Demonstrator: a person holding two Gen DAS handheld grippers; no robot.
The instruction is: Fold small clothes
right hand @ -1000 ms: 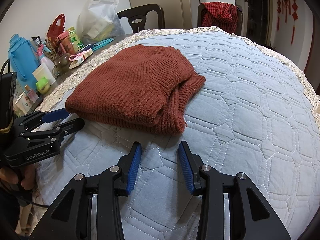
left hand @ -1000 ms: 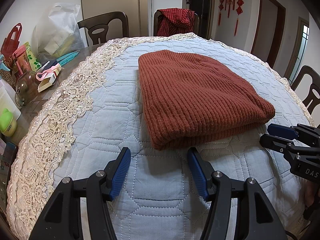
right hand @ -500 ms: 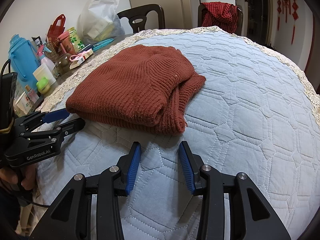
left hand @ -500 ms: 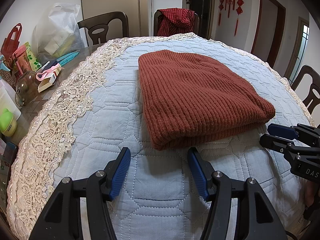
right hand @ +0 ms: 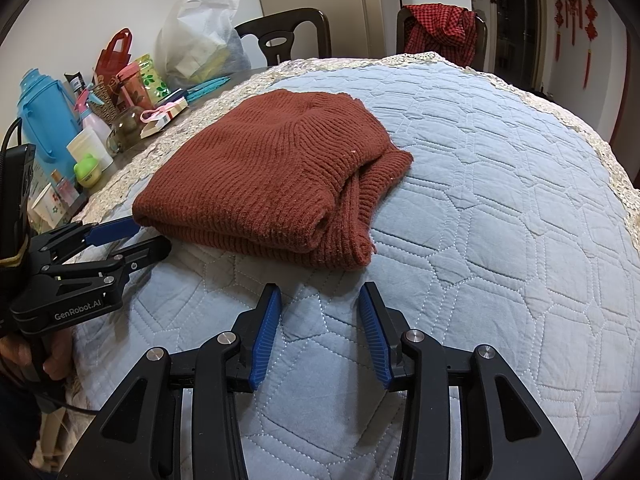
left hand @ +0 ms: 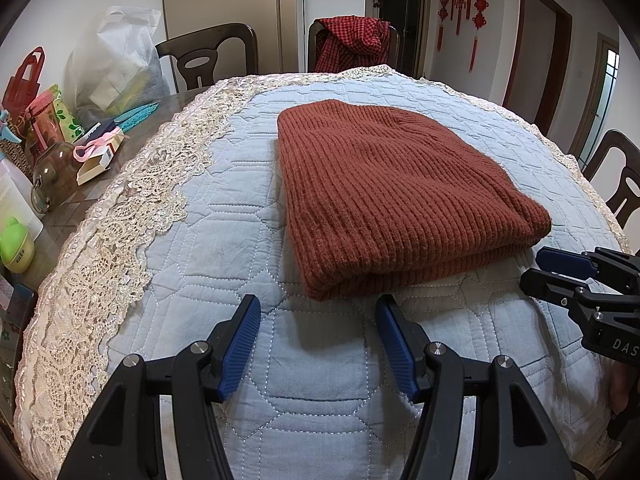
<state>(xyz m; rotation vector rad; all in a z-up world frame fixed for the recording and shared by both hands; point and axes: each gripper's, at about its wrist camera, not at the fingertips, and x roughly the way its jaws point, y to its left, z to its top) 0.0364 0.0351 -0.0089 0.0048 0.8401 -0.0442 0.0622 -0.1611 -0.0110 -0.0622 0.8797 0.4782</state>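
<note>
1. Left gripper (left hand: 318, 338): jaws parted, empty, low centre of the left wrist view; folded rust sweater (left hand: 396, 196) just above it, near corner almost between the pads, not touching.
2. Right gripper (right hand: 320, 336): also parted, holding nothing; sweater's loose layered end just above, slightly left.
3. Long axis running from lower centre toward upper left of the right wrist view.
4. Open quilt (right hand: 500, 208) to the right; lace border (left hand: 132, 216) and counter (left hand: 76, 208) clutter at left.
5. Fold probably finished, though far edge hidden.
</note>
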